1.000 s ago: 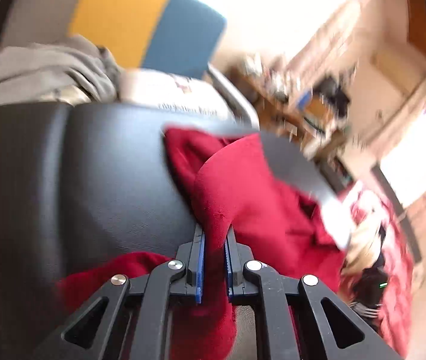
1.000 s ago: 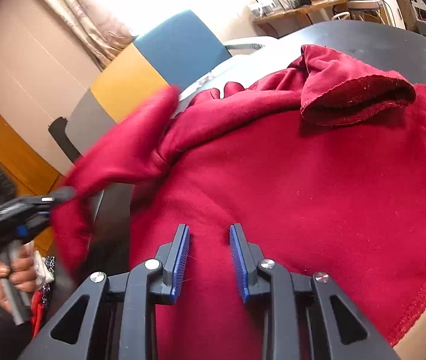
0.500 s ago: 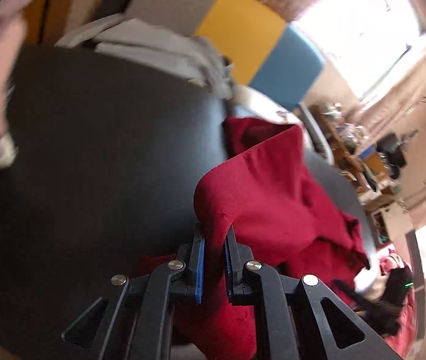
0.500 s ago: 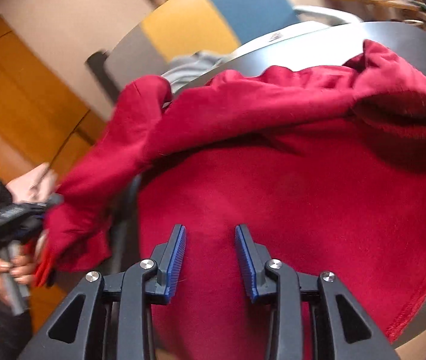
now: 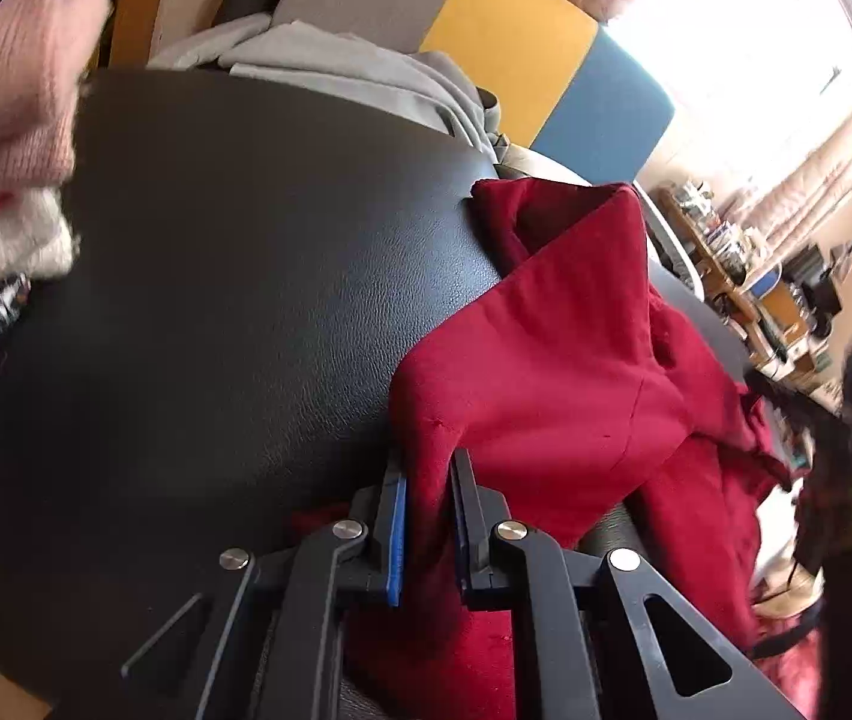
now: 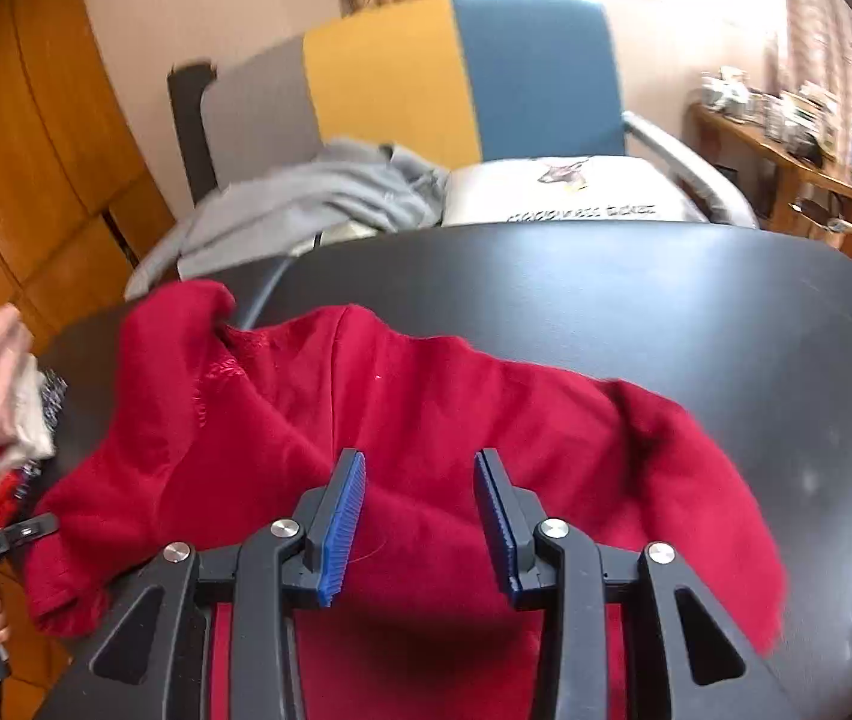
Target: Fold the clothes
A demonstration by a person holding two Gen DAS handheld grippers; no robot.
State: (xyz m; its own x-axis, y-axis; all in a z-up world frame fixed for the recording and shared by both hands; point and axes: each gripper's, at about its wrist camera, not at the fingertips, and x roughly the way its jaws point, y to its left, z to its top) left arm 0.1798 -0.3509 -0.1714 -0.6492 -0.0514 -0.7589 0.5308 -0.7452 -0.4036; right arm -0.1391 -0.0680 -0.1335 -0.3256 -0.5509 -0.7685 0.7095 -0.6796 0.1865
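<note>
Crumpled dark-red fleece garment (image 6: 402, 420) lies spread across the black leather-textured tabletop (image 5: 234, 300), one sleeve folded over its body. Left gripper (image 5: 429, 516) is clamped on a fold of it. Right gripper (image 6: 420, 516) hovers above, jaws parted and opening, pads not pressing on the cloth.

Red garment (image 6: 426, 420) soft matt fleece; table (image 5: 234, 300) black grained leatherette, slight sheen.

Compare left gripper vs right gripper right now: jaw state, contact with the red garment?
The left gripper has its jaws nearly closed, though easing apart, with a fold of the red garment pinched between them; the right gripper has jaws well apart with nothing between them. The left lifts cloth into a ridge; the right hovers over the garment's middle. Both have blue pads and point down at the black table.
</note>
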